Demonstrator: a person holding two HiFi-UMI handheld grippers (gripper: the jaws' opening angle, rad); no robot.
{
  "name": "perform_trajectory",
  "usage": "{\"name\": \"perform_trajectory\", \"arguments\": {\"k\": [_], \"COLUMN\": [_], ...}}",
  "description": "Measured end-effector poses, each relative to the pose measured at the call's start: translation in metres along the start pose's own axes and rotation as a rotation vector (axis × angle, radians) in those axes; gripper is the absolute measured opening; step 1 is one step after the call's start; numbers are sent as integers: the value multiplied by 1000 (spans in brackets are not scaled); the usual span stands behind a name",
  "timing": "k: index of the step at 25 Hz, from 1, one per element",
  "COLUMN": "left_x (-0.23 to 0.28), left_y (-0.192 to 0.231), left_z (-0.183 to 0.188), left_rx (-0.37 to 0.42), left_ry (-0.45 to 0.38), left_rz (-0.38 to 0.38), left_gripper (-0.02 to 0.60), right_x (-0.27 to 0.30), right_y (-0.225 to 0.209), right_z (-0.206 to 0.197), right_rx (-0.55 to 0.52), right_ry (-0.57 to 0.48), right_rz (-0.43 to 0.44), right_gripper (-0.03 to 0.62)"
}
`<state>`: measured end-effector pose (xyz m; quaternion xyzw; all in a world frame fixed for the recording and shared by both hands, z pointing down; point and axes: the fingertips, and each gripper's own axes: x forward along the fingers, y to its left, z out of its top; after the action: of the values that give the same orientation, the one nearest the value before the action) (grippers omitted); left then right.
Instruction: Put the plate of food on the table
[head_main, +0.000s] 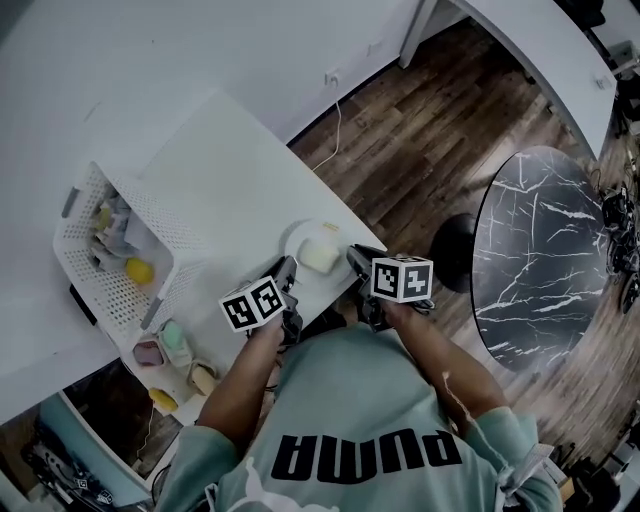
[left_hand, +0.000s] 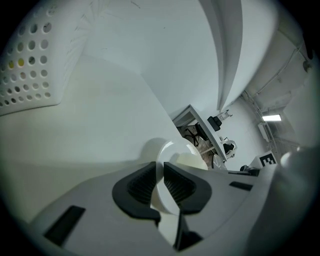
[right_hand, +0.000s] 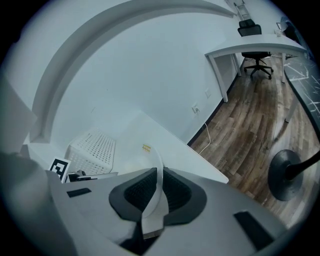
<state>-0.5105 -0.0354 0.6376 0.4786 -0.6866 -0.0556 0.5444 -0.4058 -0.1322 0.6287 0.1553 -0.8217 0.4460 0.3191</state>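
Observation:
A white plate (head_main: 300, 240) with a pale block of food (head_main: 320, 257) on it sits at the near edge of the white table (head_main: 220, 180). My left gripper (head_main: 287, 272) is shut on the plate's left rim (left_hand: 159, 172). On the opposite side, my right gripper (head_main: 357, 260) is shut on the plate's right rim (right_hand: 156, 170). In the left gripper view the food (left_hand: 190, 161) shows just past the jaws. Whether the plate touches the table cannot be told.
A white perforated basket (head_main: 110, 250) with several small items stands at the table's left end. Pastel toy foods (head_main: 175, 345) lie on a shelf below it. A round black marble table (head_main: 545, 250) stands on the wooden floor to the right, with a black stool (head_main: 455, 250) beside it.

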Motion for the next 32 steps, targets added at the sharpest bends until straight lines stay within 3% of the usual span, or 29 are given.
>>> {"name": "perform_trajectory", "arguments": {"k": [17,32], "left_x": [-37,-24], "left_y": [-57,-143], "left_z": [19,3], "left_rx": [22,173], "left_ry": [-46,53], "left_rz": [-199,-342], "left_gripper": [48,47], "right_x": [-72,-161], "right_y": [33,5], "right_z": [22,21], "right_rx": [12,110], "right_ry": [-256,-490], "right_rz": [-65,-172], "right_gripper": [38,37]}}
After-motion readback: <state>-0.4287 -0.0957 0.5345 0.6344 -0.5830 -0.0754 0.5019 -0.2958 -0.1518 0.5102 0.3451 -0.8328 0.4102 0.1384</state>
